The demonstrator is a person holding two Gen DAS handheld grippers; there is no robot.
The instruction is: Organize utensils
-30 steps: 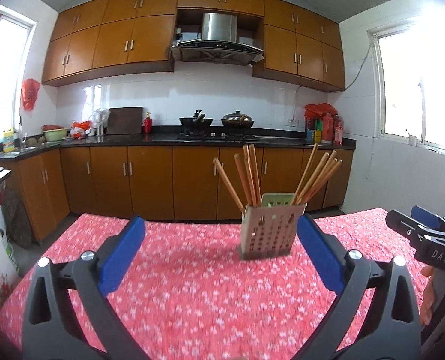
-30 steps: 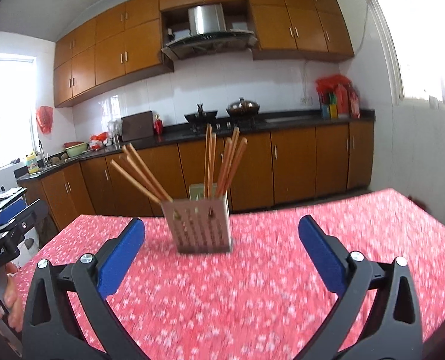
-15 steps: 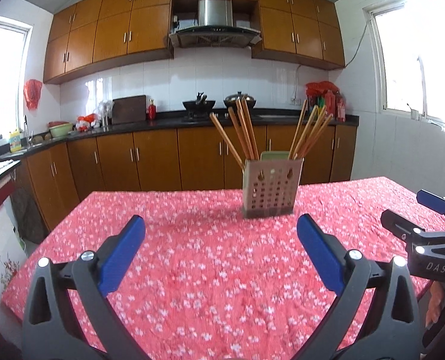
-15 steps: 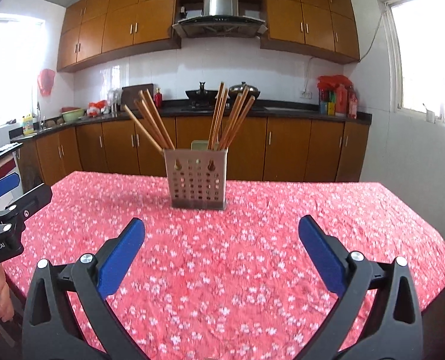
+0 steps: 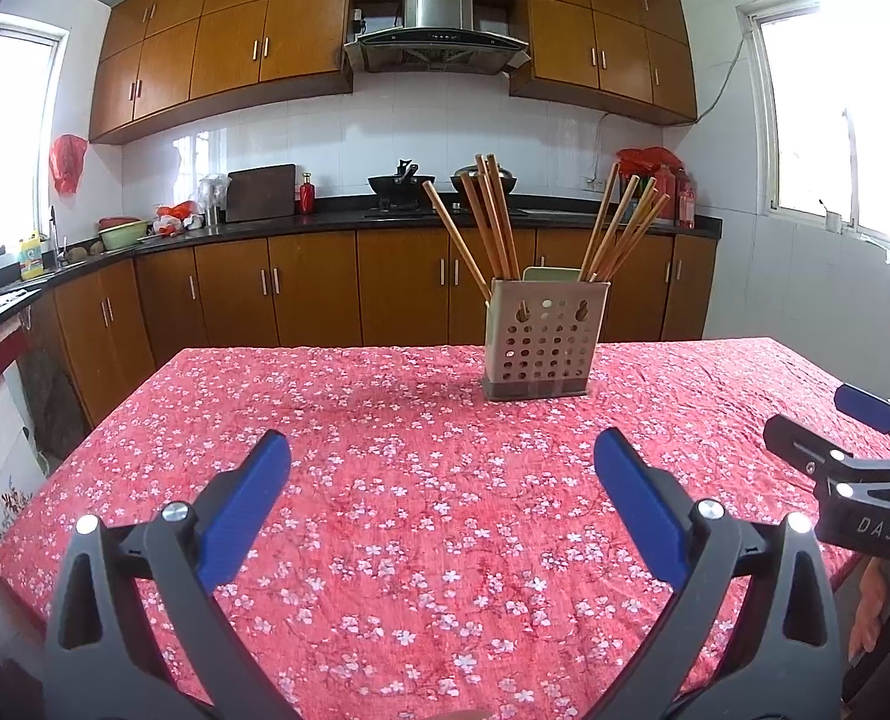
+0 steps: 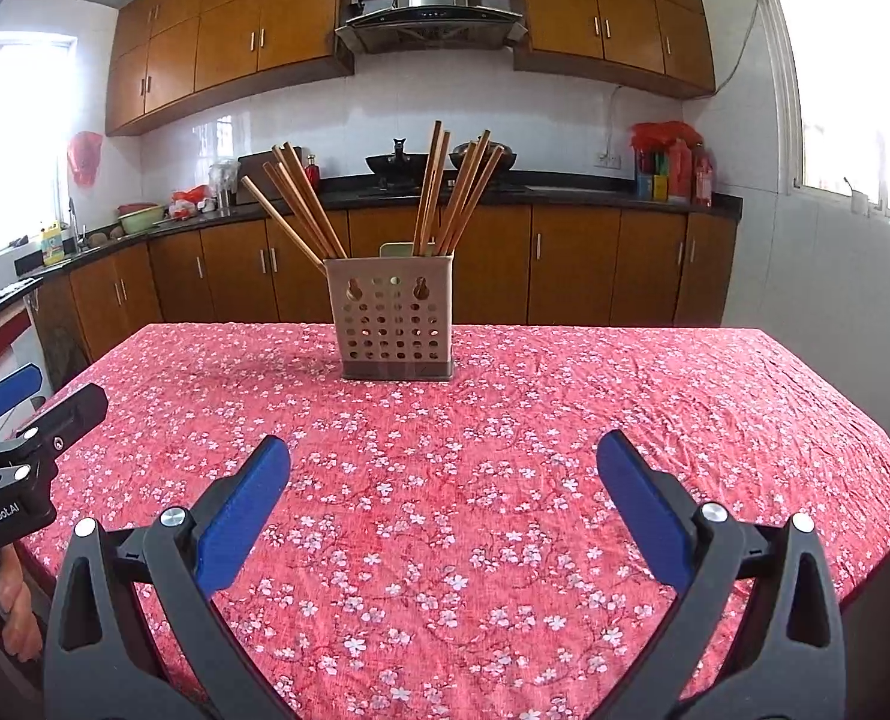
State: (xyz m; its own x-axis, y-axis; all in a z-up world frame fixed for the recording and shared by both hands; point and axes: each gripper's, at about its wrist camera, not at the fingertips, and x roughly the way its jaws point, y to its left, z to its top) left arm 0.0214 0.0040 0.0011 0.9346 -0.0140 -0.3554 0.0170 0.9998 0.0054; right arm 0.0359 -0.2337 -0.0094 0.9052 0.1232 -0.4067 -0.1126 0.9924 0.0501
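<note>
Both grippers sit lower and level than a second ago, holder now square ahead | table (image 5: 385,480) bare of loose utensils, apparently | holder (image 5: 544,339) mid-table, chopsticks (image 5: 493,222) upright inside | left gripper (image 5: 442,480) wide, empty | right gripper (image 6: 443,480) wide, empty | sorting looks done

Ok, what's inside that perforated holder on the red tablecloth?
The holder has wooden chopsticks in two fanned bunches, left and right, plus a pale green flat piece peeking above the rim. Their lower ends are mostly hidden by its wall.
</note>
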